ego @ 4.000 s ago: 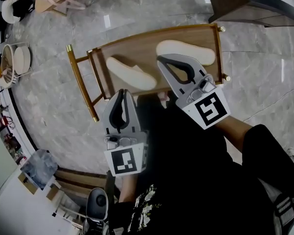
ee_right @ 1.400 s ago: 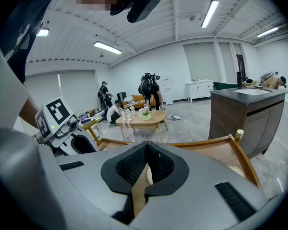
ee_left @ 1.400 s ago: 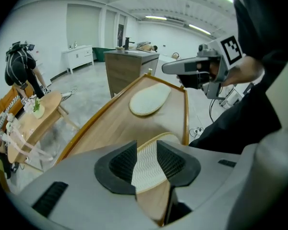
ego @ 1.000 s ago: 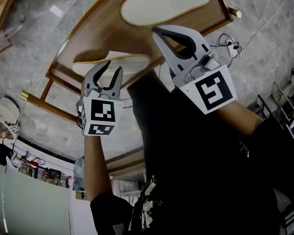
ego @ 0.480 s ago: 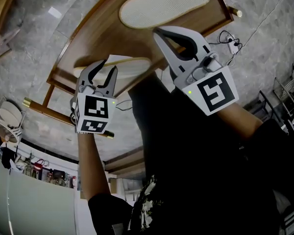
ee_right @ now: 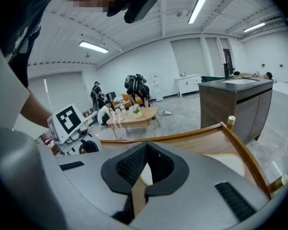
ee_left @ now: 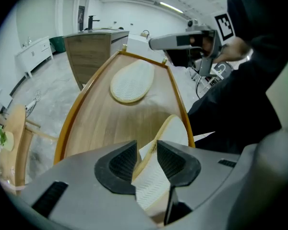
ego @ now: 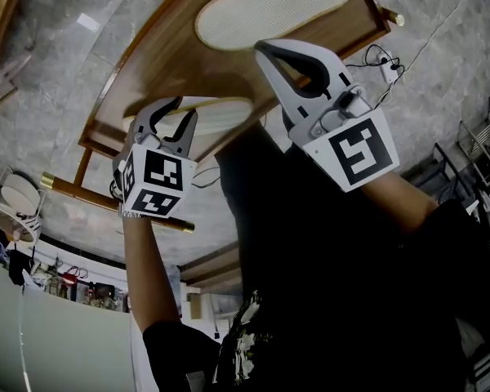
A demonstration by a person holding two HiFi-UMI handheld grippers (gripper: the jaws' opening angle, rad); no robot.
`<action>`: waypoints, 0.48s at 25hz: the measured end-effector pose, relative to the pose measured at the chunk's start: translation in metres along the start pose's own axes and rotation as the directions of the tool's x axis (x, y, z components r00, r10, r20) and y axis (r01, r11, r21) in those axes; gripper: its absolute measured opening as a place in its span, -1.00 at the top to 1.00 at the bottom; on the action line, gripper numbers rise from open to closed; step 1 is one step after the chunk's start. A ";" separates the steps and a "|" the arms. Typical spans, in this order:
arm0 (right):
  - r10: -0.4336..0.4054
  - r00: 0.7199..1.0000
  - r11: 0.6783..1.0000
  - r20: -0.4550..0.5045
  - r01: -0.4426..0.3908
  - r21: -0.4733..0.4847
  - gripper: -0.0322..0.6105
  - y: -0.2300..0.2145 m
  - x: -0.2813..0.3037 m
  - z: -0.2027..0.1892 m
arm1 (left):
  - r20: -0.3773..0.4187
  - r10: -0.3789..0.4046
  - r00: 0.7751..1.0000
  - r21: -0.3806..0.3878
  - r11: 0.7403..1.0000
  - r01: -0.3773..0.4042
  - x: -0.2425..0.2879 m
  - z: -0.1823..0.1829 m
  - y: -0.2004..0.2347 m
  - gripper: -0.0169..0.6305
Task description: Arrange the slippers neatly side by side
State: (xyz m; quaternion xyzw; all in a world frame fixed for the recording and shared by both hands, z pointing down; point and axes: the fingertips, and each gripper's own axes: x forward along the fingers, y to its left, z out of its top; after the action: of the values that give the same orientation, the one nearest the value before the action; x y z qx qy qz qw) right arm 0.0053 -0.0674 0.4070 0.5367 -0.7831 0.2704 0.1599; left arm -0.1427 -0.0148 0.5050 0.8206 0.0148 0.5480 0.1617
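Two cream slippers are on a wooden rack (ego: 171, 55) with a brass rail. The far slipper (ego: 269, 11) (ee_left: 130, 80) lies sole up at the rack's far end. The near slipper (ego: 216, 114) (ee_left: 156, 176) stands tilted on its edge at the front rim. My left gripper (ego: 184, 109) (ee_left: 146, 147) is shut on the near slipper's side, its ribbed sole showing between the pads. My right gripper (ego: 263, 49) (ee_right: 146, 148) hangs shut and empty over the rack, just short of the far slipper (ee_right: 233, 164).
Grey marble floor surrounds the rack. A cable with a white plug (ego: 384, 64) lies on the floor to the right. A dark cabinet (ee_right: 235, 99) (ee_left: 91, 47) stands beyond the rack's far end. People sit round a low table (ee_right: 134, 116) far off.
Four seconds ago both slippers lay flat and my left gripper was short of the rack. Over the last second it rolled and shifted slightly left, gripping the near slipper. The right gripper barely moved.
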 end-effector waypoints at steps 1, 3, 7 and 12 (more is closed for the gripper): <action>0.000 1.000 1.000 0.000 0.000 0.001 0.90 0.000 0.000 0.000 | -0.014 -0.030 0.999 0.017 0.999 0.030 0.000 0.000 -0.003 0.56; 0.003 1.000 1.000 -0.002 -0.003 0.004 0.90 0.000 0.001 0.000 | -0.049 -0.101 0.994 0.041 0.994 0.103 0.002 -0.001 -0.009 0.56; 0.026 1.000 1.000 0.000 -0.026 0.009 0.90 0.006 0.001 0.001 | -0.091 -0.147 0.985 0.081 0.985 0.154 0.006 0.000 -0.015 0.56; 0.036 0.999 0.999 -0.015 -0.036 0.024 0.90 0.011 0.001 -0.002 | -0.104 -0.136 0.985 0.075 0.987 0.144 0.011 -0.001 -0.013 0.59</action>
State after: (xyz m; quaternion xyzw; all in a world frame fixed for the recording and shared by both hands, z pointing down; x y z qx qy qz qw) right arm -0.0049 -0.0640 0.4064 0.5223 -0.7882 0.2866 0.1546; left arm -0.1376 -0.0003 0.5114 0.7955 0.1028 0.5740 0.1649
